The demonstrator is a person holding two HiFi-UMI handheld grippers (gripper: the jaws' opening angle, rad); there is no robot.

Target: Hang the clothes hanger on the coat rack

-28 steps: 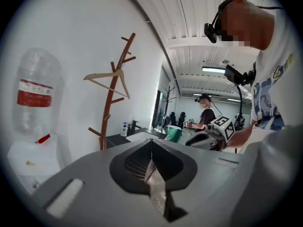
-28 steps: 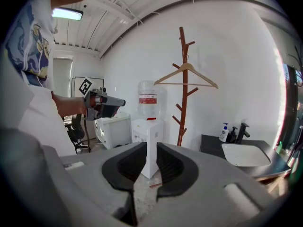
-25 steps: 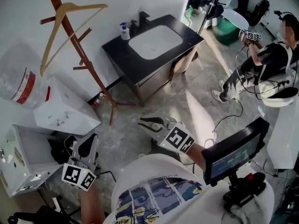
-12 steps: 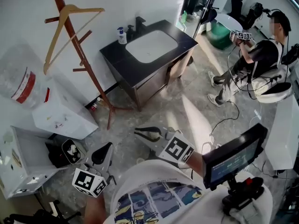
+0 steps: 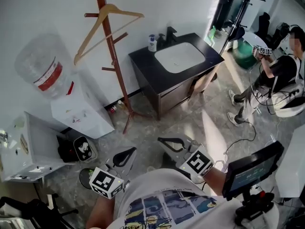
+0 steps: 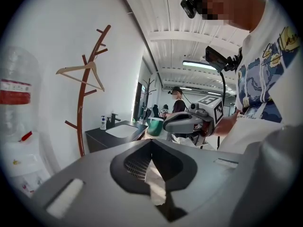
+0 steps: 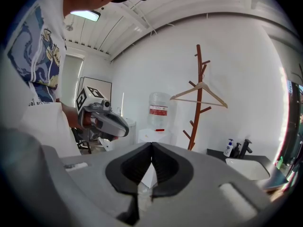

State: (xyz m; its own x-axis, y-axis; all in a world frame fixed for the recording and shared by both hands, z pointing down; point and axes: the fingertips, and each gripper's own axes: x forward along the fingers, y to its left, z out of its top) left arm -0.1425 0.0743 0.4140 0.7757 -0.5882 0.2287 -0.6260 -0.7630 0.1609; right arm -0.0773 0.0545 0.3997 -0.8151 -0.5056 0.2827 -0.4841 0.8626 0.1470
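Note:
A wooden clothes hanger (image 5: 90,35) hangs by its hook on the brown branch-shaped coat rack (image 5: 119,80) against the white wall. No gripper touches it. My left gripper (image 5: 125,155) and right gripper (image 5: 167,141) are held low near my chest, well short of the rack, both shut and holding nothing. In the left gripper view the hanger (image 6: 75,68) sits on the rack (image 6: 79,126) far to the left, with the right gripper (image 6: 182,122) ahead. The right gripper view shows the hanger (image 7: 187,91) on the rack (image 7: 195,122), and the left gripper (image 7: 106,122) at the left.
A water dispenser with a bottle (image 5: 45,68) stands left of the rack, and a black vanity with a white sink (image 5: 178,58) stands to its right. A white cabinet (image 5: 28,147) and a black bin (image 5: 86,148) are at the left. Another person (image 5: 271,80) stands at the far right.
The head view has swung, so the rack and vanity now sit further right. My left gripper has moved rightwards, closer to the right one. The hanger stays on the rack.

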